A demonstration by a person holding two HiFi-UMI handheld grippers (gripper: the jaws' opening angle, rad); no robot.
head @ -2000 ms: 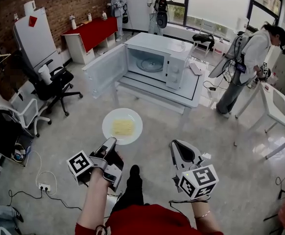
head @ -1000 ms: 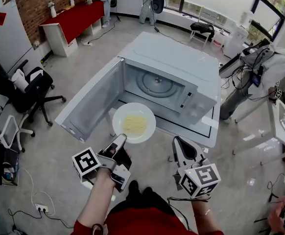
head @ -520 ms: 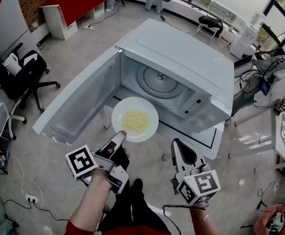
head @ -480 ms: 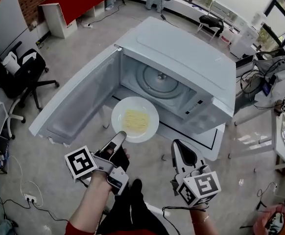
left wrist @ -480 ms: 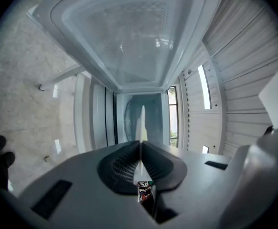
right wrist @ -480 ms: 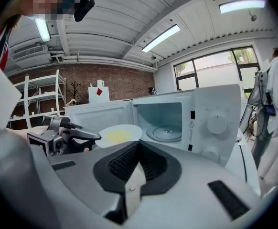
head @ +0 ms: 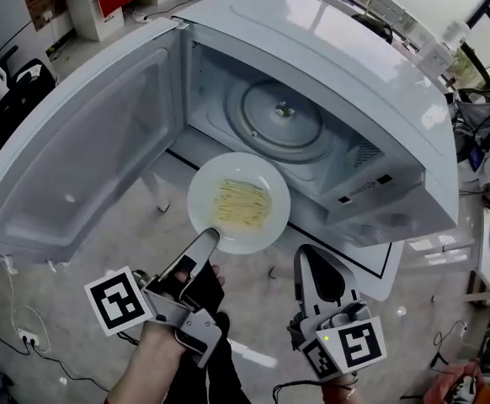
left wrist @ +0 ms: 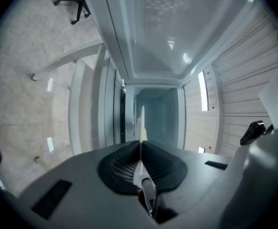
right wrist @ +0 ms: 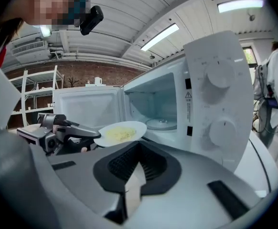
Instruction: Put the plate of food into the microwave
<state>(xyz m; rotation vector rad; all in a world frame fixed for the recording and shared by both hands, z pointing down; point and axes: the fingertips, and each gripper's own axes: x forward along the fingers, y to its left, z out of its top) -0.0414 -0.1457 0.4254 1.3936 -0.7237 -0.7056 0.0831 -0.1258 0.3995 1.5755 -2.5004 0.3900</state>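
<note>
Plate at the mouth of the microwave, pinched in my left gripper.

My left gripper (head: 205,241) is clenched on the near rim of the plate (head: 258,230), gripping it at the plate's 7 o'clock in the head view. The plate is held level with the yellow food (head: 243,202) heaped at its middle. It hangs just outside the open microwave (head: 312,49), whose glass turntable (head: 283,120) lies at the plate's 12 o'clock. The door (head: 77,150) is swung wide out at 9 o'clock. My right gripper (head: 310,257) sits at the plate's 5 o'clock, apart from it, with its jaws closed together on nothing.
</note>
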